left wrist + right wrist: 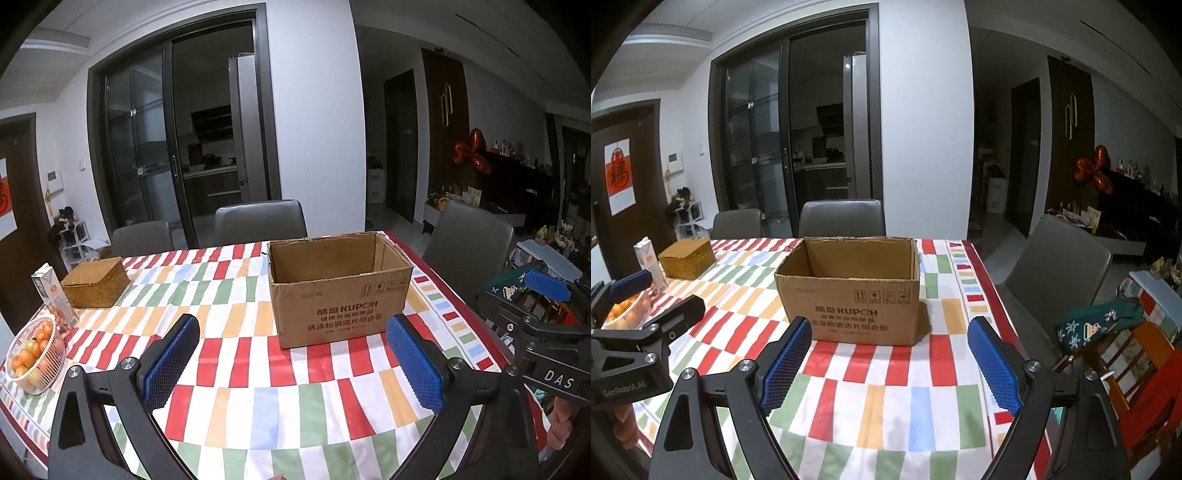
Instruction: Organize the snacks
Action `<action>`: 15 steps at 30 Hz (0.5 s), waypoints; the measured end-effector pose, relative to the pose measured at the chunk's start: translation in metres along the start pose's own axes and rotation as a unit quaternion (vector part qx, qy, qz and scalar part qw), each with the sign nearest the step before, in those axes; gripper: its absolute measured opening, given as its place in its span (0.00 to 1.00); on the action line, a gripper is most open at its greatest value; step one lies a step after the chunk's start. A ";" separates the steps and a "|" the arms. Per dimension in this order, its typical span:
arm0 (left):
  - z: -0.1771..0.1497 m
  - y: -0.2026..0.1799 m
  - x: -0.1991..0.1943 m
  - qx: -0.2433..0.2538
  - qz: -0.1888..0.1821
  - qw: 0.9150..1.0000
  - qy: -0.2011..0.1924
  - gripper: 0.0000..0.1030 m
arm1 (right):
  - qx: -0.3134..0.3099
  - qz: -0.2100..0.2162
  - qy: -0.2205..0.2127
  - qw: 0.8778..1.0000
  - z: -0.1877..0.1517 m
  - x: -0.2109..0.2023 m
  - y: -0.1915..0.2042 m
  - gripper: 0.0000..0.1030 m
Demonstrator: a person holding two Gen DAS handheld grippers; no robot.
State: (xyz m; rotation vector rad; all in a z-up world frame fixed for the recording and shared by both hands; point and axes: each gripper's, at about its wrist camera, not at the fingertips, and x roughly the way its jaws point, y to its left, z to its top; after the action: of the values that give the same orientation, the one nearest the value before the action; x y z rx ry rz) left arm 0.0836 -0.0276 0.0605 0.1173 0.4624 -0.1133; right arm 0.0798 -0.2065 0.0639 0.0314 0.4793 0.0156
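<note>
Both your grippers, left gripper (pixel 293 363) and right gripper (pixel 888 363), hover with jaws spread wide and nothing between them, over the checked surface (pixel 258 402). The open cardboard box (pixel 340 288) sits dead ahead at twelve o'clock, looking empty. No snack packets show here, so swing toward nine o'clock past the woven box (pixel 95 282), where the carton (pixel 50 291) stands, and approach low and square.

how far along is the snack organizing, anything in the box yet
Nothing looks done: the part of the cardboard box interior that shows is bare. Nothing is in hand either; the left gripper and right gripper are both open with nothing between their blue pads. Left to do: everything. On the table only a carton, a woven box and a fruit basket show.
</note>
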 end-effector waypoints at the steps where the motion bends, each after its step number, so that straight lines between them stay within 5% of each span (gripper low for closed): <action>1: -0.001 0.000 0.000 0.000 0.000 1.000 0.000 1.00 | -0.001 0.002 0.000 1.000 -0.001 -0.001 0.000 0.84; 15: -0.003 -0.002 -0.001 -0.003 0.008 1.000 -0.003 1.00 | 0.009 -0.004 0.001 1.000 -0.005 0.000 -0.005 0.84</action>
State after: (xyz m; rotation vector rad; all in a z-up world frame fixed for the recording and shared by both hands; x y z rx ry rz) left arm 0.0814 -0.0294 0.0579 0.1146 0.4563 -0.0963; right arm 0.0771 -0.2113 0.0593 0.0477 0.4824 0.0026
